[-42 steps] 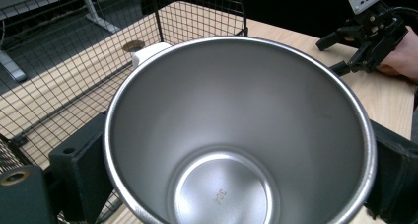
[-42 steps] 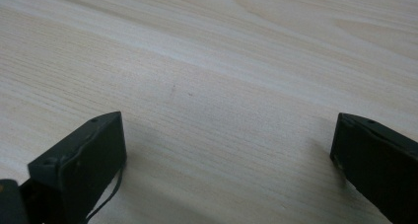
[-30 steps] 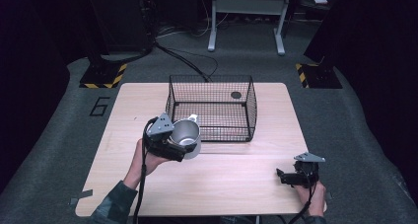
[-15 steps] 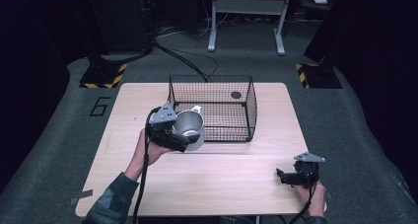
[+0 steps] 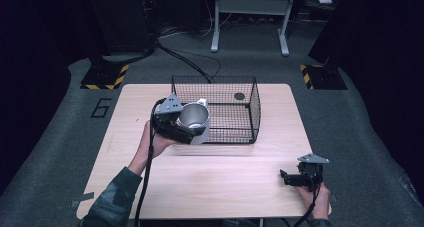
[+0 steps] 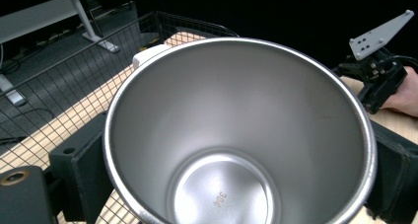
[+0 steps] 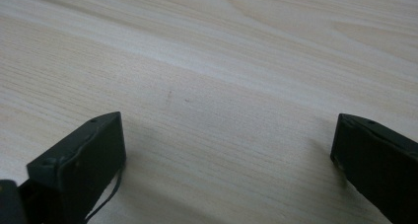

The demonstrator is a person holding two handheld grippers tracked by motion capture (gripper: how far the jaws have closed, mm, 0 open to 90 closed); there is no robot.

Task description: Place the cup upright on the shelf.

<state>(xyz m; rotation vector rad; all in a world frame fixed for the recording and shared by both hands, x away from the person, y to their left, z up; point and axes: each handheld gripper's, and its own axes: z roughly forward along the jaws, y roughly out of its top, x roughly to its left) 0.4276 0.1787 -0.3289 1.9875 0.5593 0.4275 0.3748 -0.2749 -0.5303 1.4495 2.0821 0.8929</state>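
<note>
Steel cup (image 5: 194, 117) clamped between left tongs (image 5: 186, 132), raised beside wire basket's (image 5: 252, 107) near left corner. Right tongs (image 5: 287, 178) spread wide, empty, near tabletop's (image 5: 220, 182) near right corner.

Dark room, grey carpet (image 5: 350, 122), pale wooden table (image 5: 225, 182)

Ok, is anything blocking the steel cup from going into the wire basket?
Only the wire basket's own near-left wall, which the steel cup held by the left tool sits against. The top is open; inside shows a small dark round object at the back.
</note>
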